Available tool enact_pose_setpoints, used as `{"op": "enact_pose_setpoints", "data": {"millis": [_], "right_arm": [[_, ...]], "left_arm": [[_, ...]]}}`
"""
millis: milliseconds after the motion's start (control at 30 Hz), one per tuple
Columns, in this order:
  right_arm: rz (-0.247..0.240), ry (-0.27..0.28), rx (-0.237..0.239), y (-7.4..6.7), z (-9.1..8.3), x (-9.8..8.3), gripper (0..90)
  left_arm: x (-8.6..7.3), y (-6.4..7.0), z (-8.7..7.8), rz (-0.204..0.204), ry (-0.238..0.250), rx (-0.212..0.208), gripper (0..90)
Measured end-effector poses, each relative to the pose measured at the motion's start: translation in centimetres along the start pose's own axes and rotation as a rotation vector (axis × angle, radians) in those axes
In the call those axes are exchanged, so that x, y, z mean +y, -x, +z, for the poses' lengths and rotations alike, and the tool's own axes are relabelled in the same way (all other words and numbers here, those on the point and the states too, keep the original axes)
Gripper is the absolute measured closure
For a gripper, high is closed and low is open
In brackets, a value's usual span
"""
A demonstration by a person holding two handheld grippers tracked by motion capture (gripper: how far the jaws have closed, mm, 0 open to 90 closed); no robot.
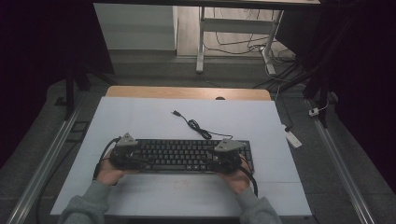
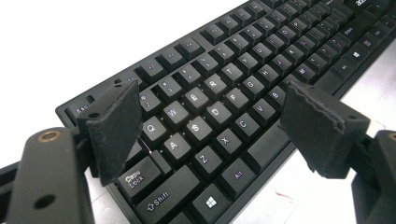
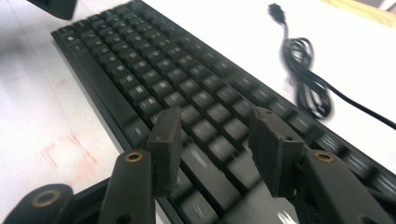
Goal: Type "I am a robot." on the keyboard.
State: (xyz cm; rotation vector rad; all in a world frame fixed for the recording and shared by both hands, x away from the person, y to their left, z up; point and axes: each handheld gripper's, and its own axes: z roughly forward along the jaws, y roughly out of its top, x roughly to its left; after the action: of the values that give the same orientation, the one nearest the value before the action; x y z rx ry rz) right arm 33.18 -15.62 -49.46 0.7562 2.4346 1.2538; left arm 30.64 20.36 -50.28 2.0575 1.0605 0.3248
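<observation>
Keyboard (image 1: 187, 155) flat on table; L gripper (image 2: 210, 116), R gripper (image 3: 215, 140) both spread above keys.

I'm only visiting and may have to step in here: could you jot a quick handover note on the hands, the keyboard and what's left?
Left hand-held gripper: jaws open, poised over the keyboard at its left end, holding nothing.
Right hand-held gripper: jaws open over the keys at the right end, nothing between them.
Keyboard lies flat on the white table; its cable, unplugged, trails behind it.
Done: keyboard is lying on the table, not gripped.
Left: probably gripping or shifting it again; unclear.
</observation>
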Motion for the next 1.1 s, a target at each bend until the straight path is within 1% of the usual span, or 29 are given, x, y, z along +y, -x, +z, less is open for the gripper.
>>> {"op": "enact_pose_setpoints", "data": {"millis": [100, 200, 367, 467, 567, 700, 933, 1100], "right_arm": [[0.012, 0.008, -0.018, 0.5, -1.1, -0.7, 53.9], [0.023, 0.005, -0.038, 1.0, -2.2, -1.4, 53.5], [0.047, 0.014, -0.06, 1.7, -3.8, -2.6, 53.1], [0.056, 0.02, -0.074, 2.1, -4.5, -3.2, 53.0], [0.062, 0.014, -0.089, 2.4, -5.1, -3.7, 52.9], [0.074, 0.017, -0.093, 2.6, -5.4, -4.1, 53.0], [0.071, 0.01, -0.092, 2.7, -5.3, -4.1, 52.8], [0.068, 0.004, -0.09, 2.7, -5.2, -4.1, 52.5]], "left_arm": [[0.0, 0.0, 0.0, 0.0, -0.001, 0.002, 21.2], [0.0, 0.0, 0.0, 0.004, -0.003, 0.004, 21.3], [-0.1, -0.1, 0.0, 0.007, 0.0, 0.008, 21.8], [-0.1, -0.1, -0.1, 0.001, 0.006, 0.013, 22.2], [-0.1, -0.1, -0.2, 0.0, 0.009, 0.014, 22.3], [0.0, -0.1, -0.2, -0.009, 0.013, 0.011, 22.9], [0.0, -0.2, -0.3, -0.031, 0.024, 0.014, 24.9], [0.1, -0.1, -0.5, -0.035, 0.041, 0.001, 28.3]]}}
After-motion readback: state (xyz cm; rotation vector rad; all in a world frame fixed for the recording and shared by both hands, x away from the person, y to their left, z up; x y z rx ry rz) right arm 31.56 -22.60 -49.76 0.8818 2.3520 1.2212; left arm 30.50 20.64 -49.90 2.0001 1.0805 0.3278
